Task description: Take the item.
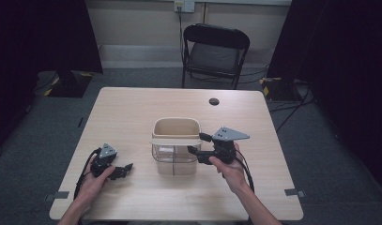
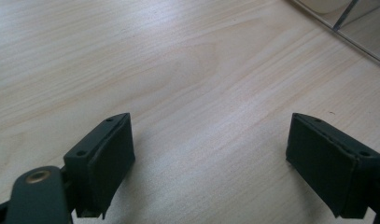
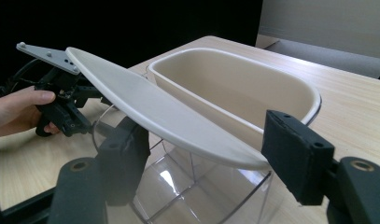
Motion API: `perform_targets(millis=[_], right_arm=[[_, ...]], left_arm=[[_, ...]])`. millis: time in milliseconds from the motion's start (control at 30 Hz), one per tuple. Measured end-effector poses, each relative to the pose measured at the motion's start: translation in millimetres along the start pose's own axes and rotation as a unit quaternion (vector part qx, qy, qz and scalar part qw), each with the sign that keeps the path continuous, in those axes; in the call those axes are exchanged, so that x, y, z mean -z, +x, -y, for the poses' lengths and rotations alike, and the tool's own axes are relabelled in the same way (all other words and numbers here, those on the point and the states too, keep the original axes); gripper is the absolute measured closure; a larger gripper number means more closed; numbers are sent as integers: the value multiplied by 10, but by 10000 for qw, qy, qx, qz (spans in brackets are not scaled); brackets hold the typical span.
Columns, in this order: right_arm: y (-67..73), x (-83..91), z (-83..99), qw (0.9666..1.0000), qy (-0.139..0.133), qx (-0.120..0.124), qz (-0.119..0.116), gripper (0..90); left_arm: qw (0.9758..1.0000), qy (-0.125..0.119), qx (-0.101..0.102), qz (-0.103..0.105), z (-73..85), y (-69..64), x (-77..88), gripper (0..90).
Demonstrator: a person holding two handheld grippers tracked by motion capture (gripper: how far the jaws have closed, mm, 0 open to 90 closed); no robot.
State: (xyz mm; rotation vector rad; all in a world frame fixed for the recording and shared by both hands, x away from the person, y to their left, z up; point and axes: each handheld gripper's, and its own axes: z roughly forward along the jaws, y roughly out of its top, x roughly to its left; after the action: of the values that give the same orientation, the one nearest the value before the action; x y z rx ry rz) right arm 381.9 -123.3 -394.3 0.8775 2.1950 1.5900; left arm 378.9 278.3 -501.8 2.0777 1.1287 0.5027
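Fingers [image 3: 295, 156] of the right gripper [image 1: 196, 144] bracket the cream lid's [image 3: 164, 114] near edge, contact unclear; lid tilted over clear tub [image 3: 187, 186] holding smooth beige insert [image 3: 234, 88], seemingly empty. Left gripper [image 2: 211, 163] jaws wide over bare wood-grain table [image 2: 178, 70], well apart

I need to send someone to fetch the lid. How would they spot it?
On the pale wooden table, find the clear plastic container with a beige inner tub at the middle. The flat beige oval lid lies tilted across its near rim, between the right gripper's jaws.
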Motion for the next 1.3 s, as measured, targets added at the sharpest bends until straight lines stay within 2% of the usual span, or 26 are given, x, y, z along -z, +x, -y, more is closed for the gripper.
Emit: perform_targets(millis=[1300], right_arm=[[-37, -55, -62, 9999, 11, -49, -146, 412]], left_arm=[[10000, -3, 0, -1, 0, 0, 0, 146]])
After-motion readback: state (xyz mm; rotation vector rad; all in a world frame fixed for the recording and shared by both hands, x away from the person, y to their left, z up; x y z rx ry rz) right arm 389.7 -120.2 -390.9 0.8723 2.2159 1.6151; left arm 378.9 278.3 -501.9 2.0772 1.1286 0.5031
